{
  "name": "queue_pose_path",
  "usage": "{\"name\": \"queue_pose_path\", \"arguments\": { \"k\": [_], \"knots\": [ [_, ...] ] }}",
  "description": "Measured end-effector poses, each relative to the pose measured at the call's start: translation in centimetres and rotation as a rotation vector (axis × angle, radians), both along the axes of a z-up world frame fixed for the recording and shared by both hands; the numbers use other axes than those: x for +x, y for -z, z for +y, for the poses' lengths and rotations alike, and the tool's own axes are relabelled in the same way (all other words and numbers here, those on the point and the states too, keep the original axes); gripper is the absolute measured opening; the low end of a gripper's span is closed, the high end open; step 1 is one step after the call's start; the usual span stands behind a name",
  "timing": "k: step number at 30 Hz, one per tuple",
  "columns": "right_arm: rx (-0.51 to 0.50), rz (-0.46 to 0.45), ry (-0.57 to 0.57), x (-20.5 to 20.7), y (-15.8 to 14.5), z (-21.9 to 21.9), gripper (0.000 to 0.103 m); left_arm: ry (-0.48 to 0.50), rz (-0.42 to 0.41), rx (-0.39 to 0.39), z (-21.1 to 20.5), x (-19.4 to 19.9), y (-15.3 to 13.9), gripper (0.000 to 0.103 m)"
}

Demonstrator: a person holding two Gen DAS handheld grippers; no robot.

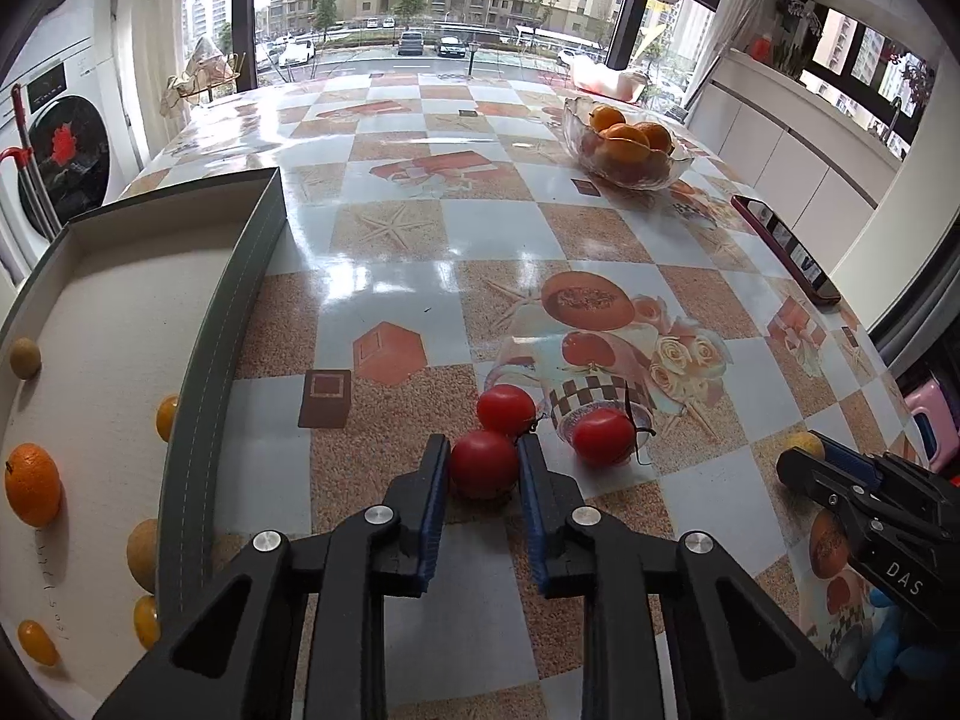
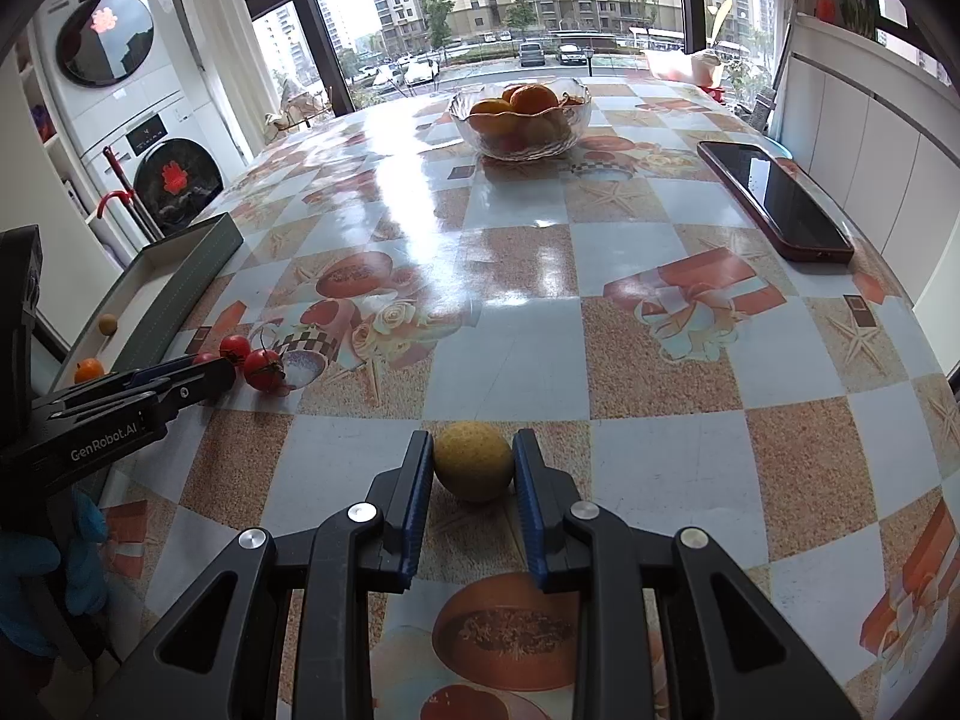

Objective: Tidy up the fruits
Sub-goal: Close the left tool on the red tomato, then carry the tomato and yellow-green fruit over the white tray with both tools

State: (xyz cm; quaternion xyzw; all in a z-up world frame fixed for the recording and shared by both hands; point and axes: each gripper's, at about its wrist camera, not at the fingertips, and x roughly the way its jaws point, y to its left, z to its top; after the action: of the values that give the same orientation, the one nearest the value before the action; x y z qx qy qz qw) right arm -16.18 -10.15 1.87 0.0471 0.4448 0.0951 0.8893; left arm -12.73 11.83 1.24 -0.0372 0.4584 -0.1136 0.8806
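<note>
Both grippers clamp fruit on the checked table

At lower centre, the left gripper [image 1: 483, 450] pinches a tomato [image 1: 483, 463]; the right gripper [image 2: 473, 450] holds a yellow fruit [image 2: 473, 459], both seemingly bound for the tray [image 1: 198, 396] at left.

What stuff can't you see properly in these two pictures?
- Left wrist view: fruits by the tray wall are half hidden behind it.
- Both views: fruit low in the glass bowl is blurred by rippled glass and covered by the oranges on top.
- Right wrist view: the tomato in the left claw is mostly covered by its fingers.
- Left wrist view: the yellow fruit in the right claw only peeks out.
- The phone screen: too small to read.
</note>
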Motion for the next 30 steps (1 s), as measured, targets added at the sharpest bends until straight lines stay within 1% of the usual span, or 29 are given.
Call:
{"name": "queue_pose_path", "arguments": {
  "k": [5, 7, 10, 14, 17, 20, 22, 24, 27, 30],
  "knots": [
    [0.016, 0.014, 0.004, 0.0, -0.4, 0.0, 0.029, -0.01, -0.019, -0.041, 0.5, -0.9, -1.1, 0.024],
    [0.021, 0.015, 0.004, 0.1, -0.8, 0.1, 0.029, -0.014, -0.038, -0.056, 1.0, -1.5, -2.0, 0.024],
    [0.032, 0.012, -0.005, 0.3, -1.6, 0.7, 0.029, -0.029, -0.067, -0.059, 2.0, -2.3, -3.5, 0.024],
    [0.054, 0.007, -0.04, 0.8, -2.9, 2.6, 0.029, -0.06, -0.109, -0.075, 4.3, -3.2, -5.5, 0.024],
    [0.065, 0.0, -0.081, 1.2, -3.9, 4.9, 0.029, -0.09, -0.135, -0.072, 6.6, -3.8, -6.5, 0.024],
    [0.083, 0.003, -0.132, 1.9, -4.7, 7.7, 0.029, -0.133, -0.149, -0.016, 9.2, -4.1, -6.9, 0.024],
    [0.092, 0.008, -0.169, 2.4, -5.0, 9.9, 0.029, -0.161, -0.154, -0.006, 11.2, -4.3, -7.0, 0.024],
    [0.1, 0.016, -0.209, 3.0, -5.1, 12.2, 0.029, -0.193, -0.153, -0.001, 13.3, -4.6, -6.9, 0.024],
    [0.103, 0.022, -0.265, 3.6, -5.3, 15.5, 0.029, -0.239, -0.154, 0.034, 15.9, -5.0, -6.6, 0.024],
    [0.107, 0.032, -0.324, 4.4, -5.4, 19.0, 0.029, -0.275, -0.131, 0.052, 17.9, -5.1, -5.6, 0.024]
  ]
}}
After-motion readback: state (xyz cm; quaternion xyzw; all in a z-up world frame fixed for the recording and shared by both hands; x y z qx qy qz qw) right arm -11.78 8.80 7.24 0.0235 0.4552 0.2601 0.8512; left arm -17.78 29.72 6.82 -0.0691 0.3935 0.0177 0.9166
